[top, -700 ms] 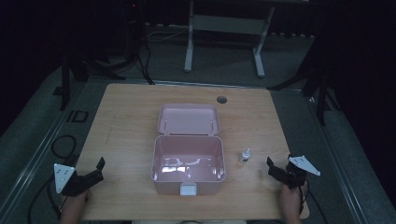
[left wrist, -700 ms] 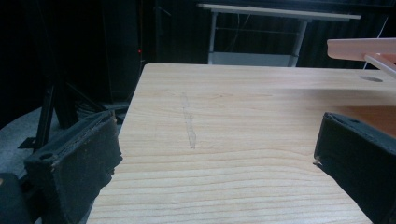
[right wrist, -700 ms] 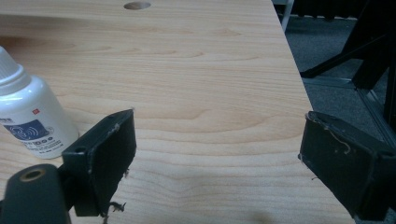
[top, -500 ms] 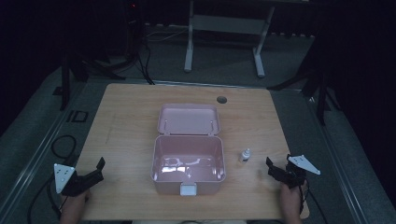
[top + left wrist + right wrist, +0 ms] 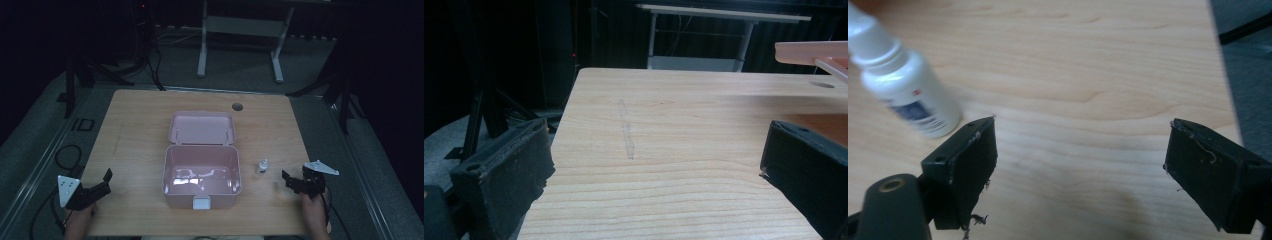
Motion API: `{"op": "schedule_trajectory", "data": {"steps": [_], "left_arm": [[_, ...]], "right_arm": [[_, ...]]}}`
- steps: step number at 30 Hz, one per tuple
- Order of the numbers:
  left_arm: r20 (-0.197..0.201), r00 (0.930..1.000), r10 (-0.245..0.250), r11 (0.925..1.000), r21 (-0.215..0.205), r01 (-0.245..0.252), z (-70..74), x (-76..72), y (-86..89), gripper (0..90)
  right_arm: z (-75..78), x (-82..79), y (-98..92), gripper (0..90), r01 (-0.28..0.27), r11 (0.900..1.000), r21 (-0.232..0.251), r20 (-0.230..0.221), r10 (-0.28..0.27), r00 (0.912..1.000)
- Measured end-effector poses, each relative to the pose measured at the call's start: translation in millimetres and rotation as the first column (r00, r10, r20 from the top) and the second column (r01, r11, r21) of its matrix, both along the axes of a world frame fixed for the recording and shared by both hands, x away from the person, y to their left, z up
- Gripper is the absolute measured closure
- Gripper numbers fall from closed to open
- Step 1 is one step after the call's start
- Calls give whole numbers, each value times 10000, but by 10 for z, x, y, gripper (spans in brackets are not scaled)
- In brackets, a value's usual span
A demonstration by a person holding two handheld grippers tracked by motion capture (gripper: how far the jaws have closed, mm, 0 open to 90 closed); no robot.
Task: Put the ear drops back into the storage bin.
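A pink plastic box (image 5: 202, 172) stands open in the middle of the wooden table (image 5: 135, 145), its lid (image 5: 201, 128) laid back behind it and its inside bare. Just right of the box a small white bottle (image 5: 262, 166) stands upright. My right gripper (image 5: 287, 181) is open near the front right edge, a short way right of the bottle. In the right gripper view the bottle (image 5: 908, 95) is beside the left jaw, outside the open gripper (image 5: 1080, 140). My left gripper (image 5: 104, 183) is open at the front left corner, over bare wood (image 5: 656, 145).
A round cable hole (image 5: 237, 106) sits at the table's back edge. The box lid's edge (image 5: 809, 52) shows at the upper right of the left gripper view. Beyond the table are a dark floor, stands and a white frame (image 5: 240, 30).
The right gripper has crept slightly left, toward the bottle. The left gripper has stayed still.
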State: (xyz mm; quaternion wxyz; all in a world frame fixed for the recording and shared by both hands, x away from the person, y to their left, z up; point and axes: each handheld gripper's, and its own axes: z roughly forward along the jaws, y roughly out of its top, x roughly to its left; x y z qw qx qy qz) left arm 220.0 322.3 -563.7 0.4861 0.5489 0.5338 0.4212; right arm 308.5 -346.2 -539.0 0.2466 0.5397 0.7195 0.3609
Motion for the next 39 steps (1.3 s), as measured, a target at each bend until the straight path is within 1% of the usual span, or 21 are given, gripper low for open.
{"op": "schedule_trajectory", "data": {"steps": [5,8,11,13,14,15,16,18,19,21,23,29,30,31,32,33,34,36,37,38,39], "left_arm": [[-2,10000,-31,10000,-32,31,0,-1,2,5],[-5,10000,-47,10000,-37,47,0,0,3,5],[-13,10000,-54,10000,-64,54,0,2,6,5],[-8,10000,-49,10000,-62,49,0,2,5,5],[-8,10000,-49,10000,-62,49,0,2,5,5],[0,10000,-44,10000,-52,44,0,1,3,5],[-3,10000,-43,10000,-49,43,0,1,3,5],[-10,10000,-42,10000,-49,42,0,1,5,5],[-12,10000,-41,10000,-52,41,0,2,5,5],[-16,10000,-41,10000,-57,41,0,2,5,5],[-15,10000,-43,10000,-54,43,0,2,5,5],[-7,10000,-36,10000,-57,36,0,1,4,5],[-8,10000,-34,10000,-58,34,0,2,4,5],[-8,10000,-36,10000,-61,36,0,2,4,5],[-8,10000,-36,10000,-61,36,0,2,4,5],[-8,10000,-36,10000,-65,36,0,2,5,5],[-13,10000,-41,10000,-65,41,0,2,6,5],[-13,10000,-38,10000,-92,38,0,3,6,5],[-13,10000,-38,10000,-92,38,0,3,6,5],[-13,10000,-35,10000,-90,35,0,3,6,5],[-23,10000,-40,10000,-69,40,0,3,6,5]], "right_arm": [[73,42,9,114,-766,9966,-305,-872,737,9935],[117,54,-2,113,-1096,9931,-428,-1104,1043,9884],[184,82,-27,110,-1929,9798,-526,-1694,1816,9687],[185,92,-24,110,-2233,9730,-589,-2066,2070,9563],[185,92,-24,110,-2233,9730,-589,-2066,2070,9563],[181,94,-18,110,-2396,9681,-734,-2263,2179,9494],[162,98,7,110,-2840,9553,-827,-2767,2517,9274],[148,94,31,110,-3141,9434,-1068,-3074,2691,9127],[135,97,45,110,-3469,9310,-1136,-3369,2924,8950],[122,87,76,109,-3872,9129,-1294,-3728,3170,8721],[121,83,96,110,-4113,8992,-1489,-3974,3265,8576],[148,87,146,110,-4767,8578,-1920,-4913,3365,8034],[158,91,147,110,-4815,8535,-1990,-5062,3312,7963],[173,99,144,110,-4872,8514,-1944,-5287,3274,7831],[173,99,144,110,-4872,8514,-1944,-5287,3274,7831],[183,103,142,110,-4909,8494,-1935,-5408,3252,7758],[216,116,139,110,-5040,8423,-1909,-5784,3183,7511],[245,125,142,110,-5175,8310,-2040,-6100,3055,7311],[245,125,142,110,-5175,8310,-2040,-6100,3055,7311],[261,129,149,110,-5245,8257,-2075,-6382,2920,7123],[272,139,155,111,-5470,8102,-2105,-6685,2890,6853]]}}
